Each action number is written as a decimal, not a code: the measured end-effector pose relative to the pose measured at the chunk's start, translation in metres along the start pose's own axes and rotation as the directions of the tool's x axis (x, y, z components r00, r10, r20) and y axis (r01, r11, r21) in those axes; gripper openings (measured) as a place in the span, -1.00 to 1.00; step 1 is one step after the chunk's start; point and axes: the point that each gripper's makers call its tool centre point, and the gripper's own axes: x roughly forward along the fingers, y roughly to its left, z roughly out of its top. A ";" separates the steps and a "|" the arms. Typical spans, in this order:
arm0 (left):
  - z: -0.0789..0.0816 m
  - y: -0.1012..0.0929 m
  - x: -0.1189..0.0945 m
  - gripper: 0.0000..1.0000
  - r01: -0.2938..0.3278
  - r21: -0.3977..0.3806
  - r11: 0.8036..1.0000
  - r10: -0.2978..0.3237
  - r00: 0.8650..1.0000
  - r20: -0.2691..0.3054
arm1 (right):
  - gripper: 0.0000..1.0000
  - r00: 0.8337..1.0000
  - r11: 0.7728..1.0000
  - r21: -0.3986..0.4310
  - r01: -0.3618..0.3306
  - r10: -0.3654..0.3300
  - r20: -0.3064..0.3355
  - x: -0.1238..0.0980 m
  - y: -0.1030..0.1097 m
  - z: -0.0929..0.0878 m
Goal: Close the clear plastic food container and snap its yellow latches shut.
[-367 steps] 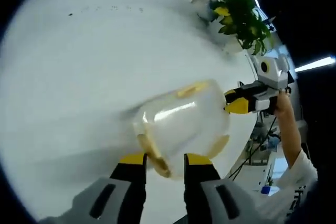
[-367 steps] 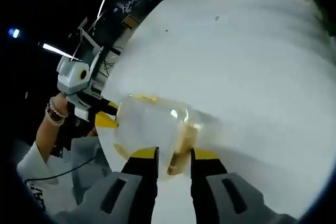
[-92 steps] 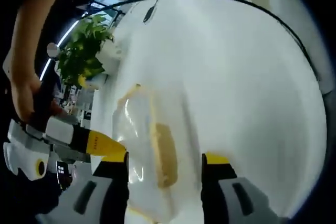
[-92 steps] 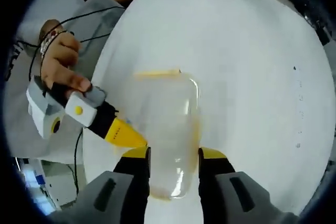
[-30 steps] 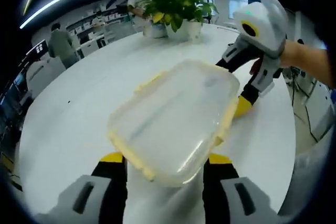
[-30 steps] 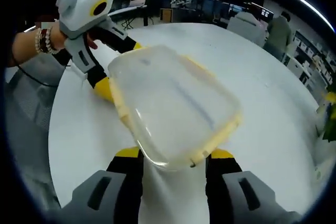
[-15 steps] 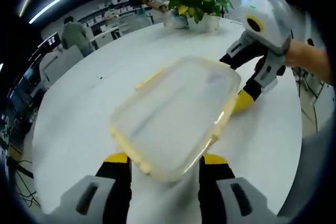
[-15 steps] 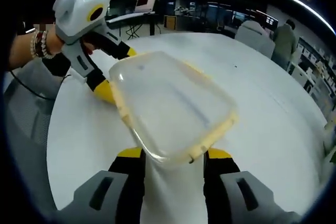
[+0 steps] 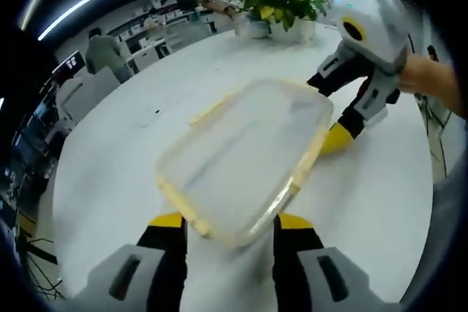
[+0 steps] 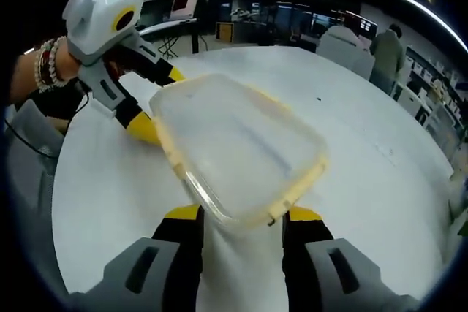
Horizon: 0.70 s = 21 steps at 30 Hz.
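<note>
- Clear plastic container (image 9: pixel 245 155), lid on, yellow-rimmed, sits on the white table (image 9: pixel 110 173) between both claws.
- Left claw (image 9: pixel 225 222): jaws apart, straddling the near corner, not clamped.
- Right claw (image 10: pixel 240 216): jaws apart at the opposite corner (same stance).
- Latches hard to read; whether any is snapped, cannot tell.
- Risk: pressing one corner alone could tip or slide the container on the smooth table, or pop the lid.
- Potted plant (image 9: pixel 281 1) well apart.
</note>
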 end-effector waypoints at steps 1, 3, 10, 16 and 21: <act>0.002 0.004 0.003 -0.20 0.002 0.006 1.000 -0.002 1.000 0.004 | -0.21 1.000 1.000 0.002 0.000 0.000 0.002 0.002 -0.003 0.001; 0.005 0.012 0.008 -0.20 0.001 0.007 1.000 -0.001 1.000 0.007 | -0.20 1.000 1.000 0.001 0.006 -0.006 0.006 0.008 -0.008 0.006; 0.012 0.030 0.020 -0.18 -0.007 0.021 1.000 0.007 1.000 0.003 | -0.21 1.000 1.000 -0.015 0.020 -0.020 -0.003 0.021 -0.022 0.015; 0.012 0.034 0.025 -0.17 -0.007 0.021 1.000 0.007 1.000 0.012 | -0.19 1.000 1.000 -0.013 0.027 -0.027 -0.003 0.026 -0.026 0.016; 0.011 0.033 0.025 -0.20 -0.002 0.028 1.000 0.002 1.000 0.010 | -0.19 1.000 0.999 -0.023 0.025 -0.026 -0.007 0.027 -0.027 0.016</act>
